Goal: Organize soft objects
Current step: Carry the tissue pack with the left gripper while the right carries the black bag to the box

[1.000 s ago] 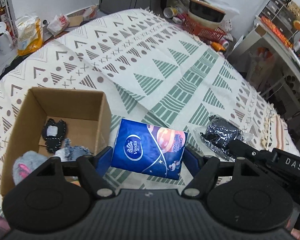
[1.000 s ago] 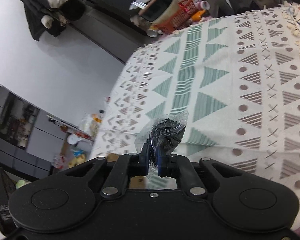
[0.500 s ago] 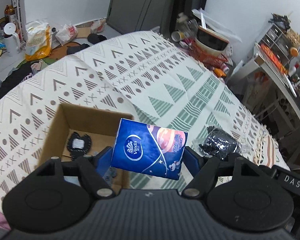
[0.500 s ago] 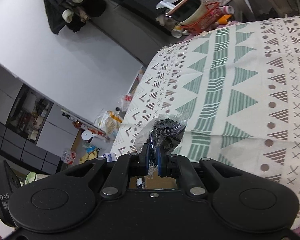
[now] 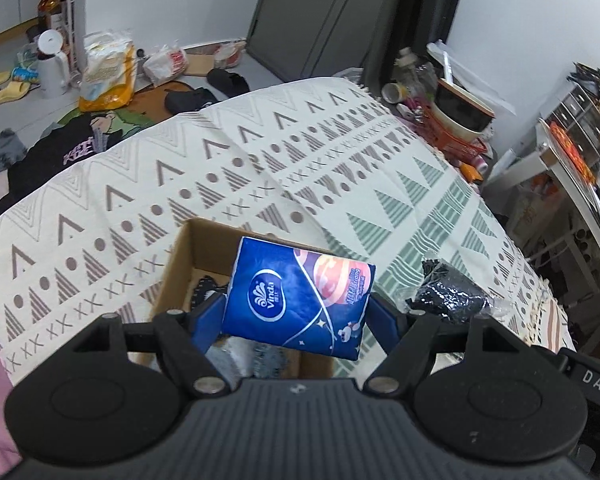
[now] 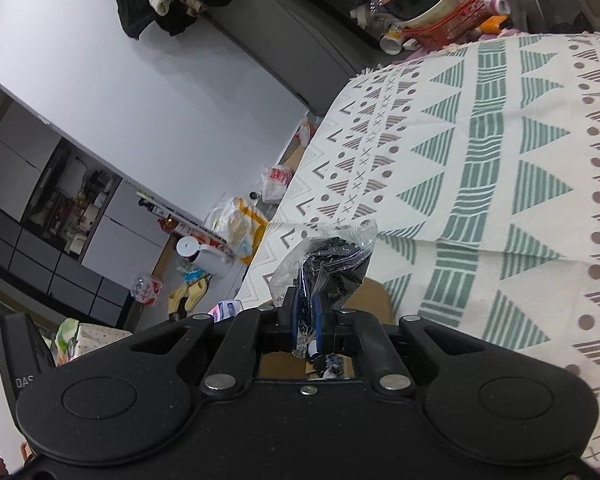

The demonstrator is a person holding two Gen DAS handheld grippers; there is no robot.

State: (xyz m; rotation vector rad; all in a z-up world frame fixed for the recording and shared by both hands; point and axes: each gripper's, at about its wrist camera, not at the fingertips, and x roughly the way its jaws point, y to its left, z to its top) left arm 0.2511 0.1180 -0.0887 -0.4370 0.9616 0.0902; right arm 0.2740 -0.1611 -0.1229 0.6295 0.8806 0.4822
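Note:
My left gripper (image 5: 296, 316) is shut on a blue Vinda tissue pack (image 5: 296, 296) and holds it in the air over the open cardboard box (image 5: 180, 264) on the patterned bed cover. The box holds a black item and grey soft things, mostly hidden behind the pack. My right gripper (image 6: 307, 312) is shut on a clear plastic bag of black fabric (image 6: 331, 260), lifted above the bed. The same bag shows in the left wrist view (image 5: 447, 292), to the right of the tissue pack.
The bed cover (image 5: 300, 168) spreads beyond the box. Clothes, bags and a white kettle (image 5: 52, 60) litter the floor to the left. A red basket with a bowl (image 5: 459, 120) and a cluttered shelf (image 5: 571, 148) stand to the right.
The left gripper has carried the tissue pack leftwards and up until it is over the box. The right gripper has lifted the bag of black fabric and followed toward the box.

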